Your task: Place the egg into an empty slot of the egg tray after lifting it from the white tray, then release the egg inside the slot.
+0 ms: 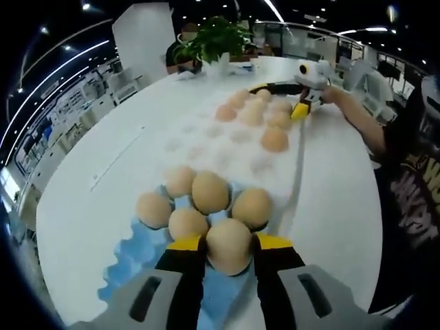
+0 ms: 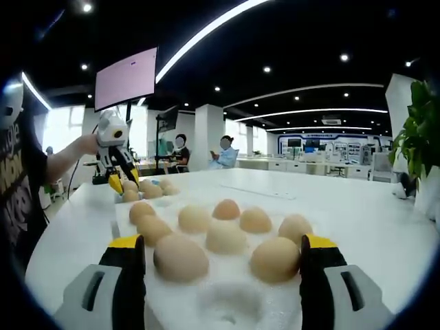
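Observation:
My left gripper (image 1: 230, 242) is shut on a tan egg (image 1: 228, 245), held low over the near end of the blue egg tray (image 1: 137, 254). Several more eggs fill the slots just beyond it. Farther along the table lies the white tray (image 1: 206, 144), with several eggs at its far end. My right gripper (image 1: 307, 103) hangs there in a person's hand. In the right gripper view, my right gripper (image 2: 223, 242) stands wide open over the white tray (image 2: 227, 302), with eggs (image 2: 180, 258) lying between its jaws. My left gripper (image 2: 122, 182) shows far left.
Both trays lie on a round white table (image 1: 103, 179). A potted plant (image 1: 213, 38) stands at its far edge. The person's forearm (image 1: 357, 117) reaches in from the right. A wall screen (image 2: 127, 79) and seated people (image 2: 223, 151) are in the background.

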Action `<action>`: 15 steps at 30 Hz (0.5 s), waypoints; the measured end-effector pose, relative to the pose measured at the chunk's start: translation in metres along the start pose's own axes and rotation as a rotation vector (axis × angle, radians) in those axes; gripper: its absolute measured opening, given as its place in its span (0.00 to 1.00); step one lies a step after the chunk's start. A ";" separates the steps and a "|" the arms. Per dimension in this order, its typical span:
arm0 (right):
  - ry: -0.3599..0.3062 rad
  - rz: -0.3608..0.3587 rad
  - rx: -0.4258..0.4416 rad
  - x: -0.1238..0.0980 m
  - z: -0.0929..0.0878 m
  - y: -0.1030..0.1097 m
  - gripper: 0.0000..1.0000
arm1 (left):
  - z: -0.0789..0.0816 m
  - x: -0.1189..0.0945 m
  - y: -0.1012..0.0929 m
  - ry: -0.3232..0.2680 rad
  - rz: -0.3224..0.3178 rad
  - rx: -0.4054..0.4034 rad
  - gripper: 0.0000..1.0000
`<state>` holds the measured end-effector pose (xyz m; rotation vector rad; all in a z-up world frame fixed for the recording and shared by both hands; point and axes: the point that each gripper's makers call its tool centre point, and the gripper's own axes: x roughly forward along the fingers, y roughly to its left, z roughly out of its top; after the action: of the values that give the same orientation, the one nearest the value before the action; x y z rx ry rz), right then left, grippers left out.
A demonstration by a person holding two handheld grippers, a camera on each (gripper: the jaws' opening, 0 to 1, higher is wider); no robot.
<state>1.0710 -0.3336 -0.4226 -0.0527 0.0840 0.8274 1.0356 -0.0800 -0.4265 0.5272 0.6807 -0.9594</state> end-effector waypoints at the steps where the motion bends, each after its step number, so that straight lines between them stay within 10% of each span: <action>1: 0.000 0.000 0.000 0.000 0.000 0.000 0.97 | 0.000 0.000 0.000 -0.001 -0.005 -0.006 0.27; 15: -0.004 0.000 0.000 -0.002 0.000 0.001 0.97 | -0.004 -0.005 -0.005 -0.191 -0.007 -0.223 0.28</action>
<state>1.0693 -0.3342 -0.4222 -0.0508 0.0803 0.8271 1.0278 -0.0765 -0.4261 0.2333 0.6084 -0.9138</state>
